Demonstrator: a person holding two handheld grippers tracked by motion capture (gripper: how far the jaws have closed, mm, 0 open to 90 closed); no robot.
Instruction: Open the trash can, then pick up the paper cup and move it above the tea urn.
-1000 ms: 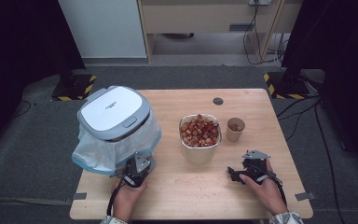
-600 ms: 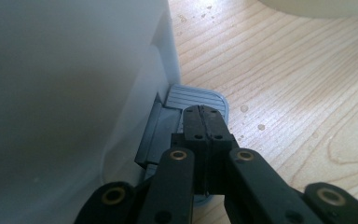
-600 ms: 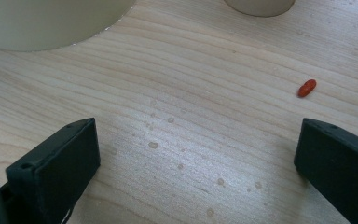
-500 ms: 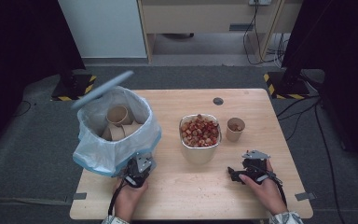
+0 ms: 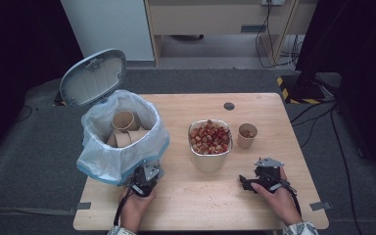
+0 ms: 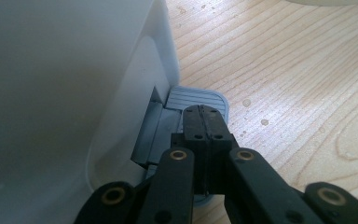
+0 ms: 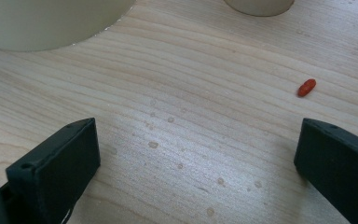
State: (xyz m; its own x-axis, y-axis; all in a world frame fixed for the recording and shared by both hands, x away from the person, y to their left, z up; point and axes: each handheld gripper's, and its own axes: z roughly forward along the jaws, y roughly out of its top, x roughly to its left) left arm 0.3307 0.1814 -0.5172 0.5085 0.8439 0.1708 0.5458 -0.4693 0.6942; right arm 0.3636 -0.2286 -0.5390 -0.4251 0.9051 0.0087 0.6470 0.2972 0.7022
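On the pale wooden desk (image 5: pixel 274 105), a white pedal bin (image 5: pixel 120 142) stands lid-up at the left edge. The left tongs (image 6: pixel 204 122), pinched narrow, press its grey pedal (image 6: pixel 196 99); wide-open right tongs (image 7: pixel 196 163) should probably fetch the small paper cup (image 5: pixel 247 135) next.

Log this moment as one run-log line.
bin lid: open | left tongs: shut, on bin pedal | right tongs: open, holding nothing, over table | bowl: full | paper cup: upright beside bowl
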